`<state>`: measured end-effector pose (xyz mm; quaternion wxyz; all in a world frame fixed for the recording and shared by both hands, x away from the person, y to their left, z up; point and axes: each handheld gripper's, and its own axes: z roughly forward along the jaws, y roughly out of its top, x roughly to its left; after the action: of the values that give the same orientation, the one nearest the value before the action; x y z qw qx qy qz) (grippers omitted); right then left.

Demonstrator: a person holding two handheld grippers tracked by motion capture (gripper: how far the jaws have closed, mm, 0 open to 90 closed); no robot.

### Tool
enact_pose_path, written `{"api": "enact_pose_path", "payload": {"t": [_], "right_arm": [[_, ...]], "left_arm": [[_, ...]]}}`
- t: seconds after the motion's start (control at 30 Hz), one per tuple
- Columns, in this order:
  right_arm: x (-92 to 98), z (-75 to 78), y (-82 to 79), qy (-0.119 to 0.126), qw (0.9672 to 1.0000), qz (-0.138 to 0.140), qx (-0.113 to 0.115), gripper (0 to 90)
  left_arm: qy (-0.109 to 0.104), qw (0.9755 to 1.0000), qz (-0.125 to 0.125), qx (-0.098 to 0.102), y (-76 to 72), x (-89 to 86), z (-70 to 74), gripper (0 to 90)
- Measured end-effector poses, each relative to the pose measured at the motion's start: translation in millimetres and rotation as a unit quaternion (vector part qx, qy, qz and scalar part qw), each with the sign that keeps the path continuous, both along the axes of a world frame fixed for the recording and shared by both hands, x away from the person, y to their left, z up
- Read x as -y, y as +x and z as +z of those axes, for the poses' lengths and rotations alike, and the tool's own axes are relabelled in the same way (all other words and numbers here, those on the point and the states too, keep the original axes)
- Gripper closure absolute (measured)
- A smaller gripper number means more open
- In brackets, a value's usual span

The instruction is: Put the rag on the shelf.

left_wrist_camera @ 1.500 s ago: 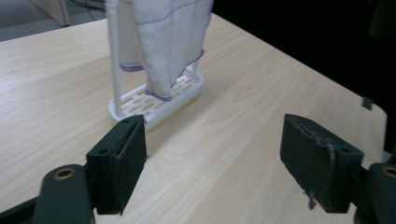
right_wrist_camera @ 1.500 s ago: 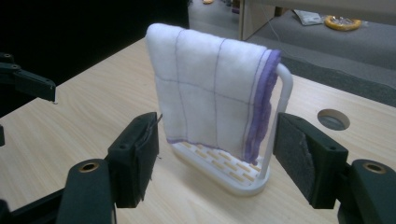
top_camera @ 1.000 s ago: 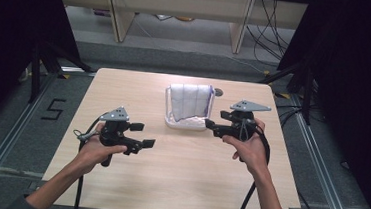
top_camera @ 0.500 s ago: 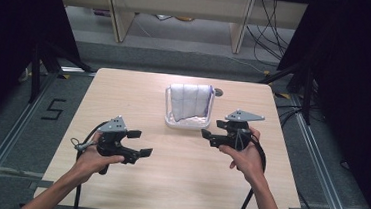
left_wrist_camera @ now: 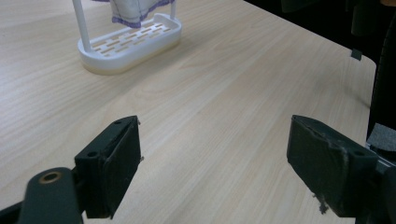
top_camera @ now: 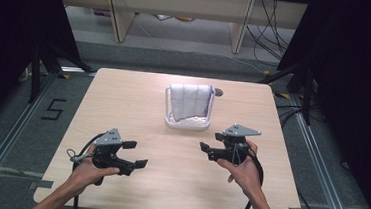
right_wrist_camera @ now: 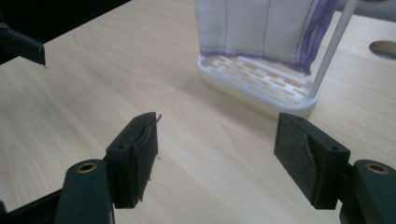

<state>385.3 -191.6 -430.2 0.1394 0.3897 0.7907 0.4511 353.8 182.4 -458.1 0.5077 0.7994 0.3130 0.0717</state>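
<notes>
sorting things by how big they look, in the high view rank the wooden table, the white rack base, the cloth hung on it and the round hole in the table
1. light wooden table
2. white cloth with purple edging and white slotted plastic rack base: look much alike, and the cloth hides part of the base, so unranked
3. small round hole in the tabletop

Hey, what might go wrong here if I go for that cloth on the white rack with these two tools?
The cloth is draped over a light-looking white rack; pulling from one side may tip or drag the rack. The rack stands toward the far edge of the table, so a shove might push it farther away. Both the left tool and right tool are open and apart from it, so a rushed approach may knock a post.
</notes>
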Motion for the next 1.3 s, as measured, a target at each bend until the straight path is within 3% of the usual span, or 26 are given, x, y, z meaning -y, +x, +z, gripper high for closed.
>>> {"api": "enact_pose_path", "payload": {"t": [0.1,0.2,0.23,0.27,0.37,0.4,0.47,0.5,0.57,0.6,0.67,0.73,0.77,0.8,0.83,0.87,0.93,1.03,1.07,1.13,1.23,1.3], "right_arm": [[2.2,-9.6,-7.4,0.004,1.0000,0.003,-0.002,31.3],[2.1,-17.4,-16.4,0.001,0.9998,-0.003,-0.021,31.0],[3.3,-20.9,-15.9,-0.001,0.9999,0.008,-0.011,30.9],[1.9,-23.2,-19.4,0.004,0.9997,0.002,-0.024,30.9],[3.7,-29.1,-21.7,-0.017,0.9997,0.008,-0.016,30.5],[2.6,-31.9,-22.7,-0.009,0.9997,0.012,-0.018,29.9],[2.5,-33.2,-26.3,-0.018,0.9995,0.012,-0.024,29.6],[0.9,-34.2,-29.5,-0.010,0.9993,0.010,-0.033,29.0],[2.0,-36.0,-30.8,-0.008,0.9994,0.021,-0.028,26.0],[0.8,-36.0,-35.8,0.004,0.9990,0.015,-0.043,24.9],[3.8,-37.7,-38.7,-0.007,0.9991,0.023,-0.033,23.1],[2.8,-40.0,-45.7,-0.001,0.9988,0.019,-0.046,21.7],[4.9,-41.4,-46.4,-0.011,0.9991,0.024,-0.034,21.3],[5.6,-42.9,-47.9,-0.013,0.9987,0.033,-0.036,20.8],[4.2,-43.7,-53.3,-0.007,0.9986,0.020,-0.049,20.5],[5.8,-45.8,-53.0,-0.013,0.9989,0.029,-0.036,20.2],[6.2,-48.2,-57.5,-0.020,0.9990,0.024,-0.033,19.5],[4.8,-53.3,-66.2,-0.031,0.9980,0.025,-0.049,18.5],[5.4,-55.8,-66.9,-0.036,0.9981,0.029,-0.041,18.1],[4.4,-58.5,-71.3,-0.040,0.9975,0.027,-0.052,17.6],[2.8,-61.9,-73.6,-0.049,0.9972,0.037,-0.044,17.6],[1.6,-62.4,-75.4,-0.056,0.9964,0.038,-0.052,17.6]], "left_arm": [[0.005,1.0000,0.000,-0.001,-2.3,-1.6,-4.0,17.2],[0.007,1.0000,0.002,-0.003,-6.6,-2.2,-9.2,17.2],[0.006,1.0000,-0.002,-0.003,-7.7,-2.3,-11.1,17.2],[0.010,0.9999,-0.002,-0.004,-9.5,-2.5,-12.1,17.2],[0.017,0.9998,-0.004,-0.004,-14.6,-2.1,-15.0,17.2],[0.016,0.9999,-0.005,0.000,-16.3,-1.8,-16.6,17.2],[0.020,0.9997,-0.010,-0.002,-18.8,-2.0,-18.2,17.2],[0.021,0.9997,-0.009,-0.001,-20.4,-2.0,-19.3,17.2],[0.023,0.9996,-0.014,-0.003,-21.8,-3.3,-21.2,17.2],[0.021,0.9997,-0.011,-0.003,-23.1,-3.4,-22.7,17.3],[0.022,0.9996,-0.015,-0.005,-24.7,-5.0,-25.8,17.3],[0.021,0.9997,-0.010,-0.009,-27.5,-5.6,-28.9,17.3],[0.031,0.9994,-0.013,-0.007,-28.4,-7.5,-29.8,17.4],[0.027,0.9995,-0.012,-0.010,-30.0,-7.8,-31.7,17.4],[0.024,0.9996,-0.013,-0.009,-31.1,-8.1,-33.9,17.5],[0.034,0.9993,-0.015,-0.008,-32.3,-9.8,-34.8,17.5],[0.032,0.9994,-0.012,-0.007,-35.1,-10.4,-38.2,17.6],[0.037,0.9991,-0.019,-0.006,-39.3,-11.5,-42.1,17.7],[0.030,0.9994,-0.010,-0.010,-41.3,-10.2,-43.8,17.8],[0.032,0.9994,-0.011,-0.009,-42.6,-8.8,-46.4,18.0],[0.042,0.9989,-0.018,-0.010,-41.6,-7.9,-48.5,18.1],[0.039,0.9990,-0.018,-0.010,-41.6,-7.2,-49.1,18.1]]}}
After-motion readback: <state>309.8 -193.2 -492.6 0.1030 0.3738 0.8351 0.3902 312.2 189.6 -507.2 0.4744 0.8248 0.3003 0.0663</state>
